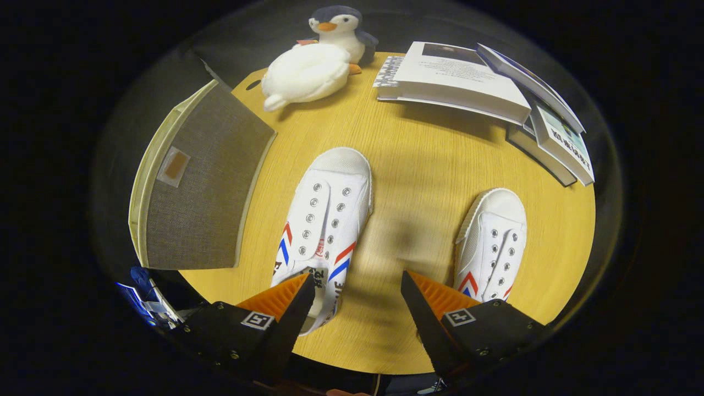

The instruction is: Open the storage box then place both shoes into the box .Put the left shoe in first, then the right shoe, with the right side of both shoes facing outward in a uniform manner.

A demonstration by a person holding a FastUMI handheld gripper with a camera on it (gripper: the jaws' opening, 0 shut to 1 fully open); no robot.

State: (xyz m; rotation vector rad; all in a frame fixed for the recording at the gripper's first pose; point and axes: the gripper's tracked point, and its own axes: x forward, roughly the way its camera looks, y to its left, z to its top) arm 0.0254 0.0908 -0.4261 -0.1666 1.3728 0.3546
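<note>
The table (418, 165) is spreading out under and ahead of the gripper, a round wooden top carrying everything in play. Next in bulk, the box (203, 181) is sitting ahead and to the left of the fingers, its grey fabric lid lying flat and closed, so the opening step is looking not yet done. A pale tab is showing on the lid near its outer rim, probably the pull for lifting it, though the fisheye bend is making that hard to confirm.

Far ahead to the right, a stack of books (484, 82) is lying fanned at the table's back edge, and far ahead to the left a plush penguin (319, 60) is resting on its side (neither matters to the task; both are simply keeping clear of the working space).

The two shoes are lying toes pointing away from the gripper, side by side but well apart, which is leaving each one free to be taken singly. One shoe (327, 220) is lying just ahead of the left finger, its heel passing under that fingertip; the other shoe (492, 242) is lying just beyond the right finger.

The gripper (357, 297) is hovering above the bare wood between the shoes, its fingers spread wide and pinching nothing. With the lid down, the box seems the sensible first target.
</note>
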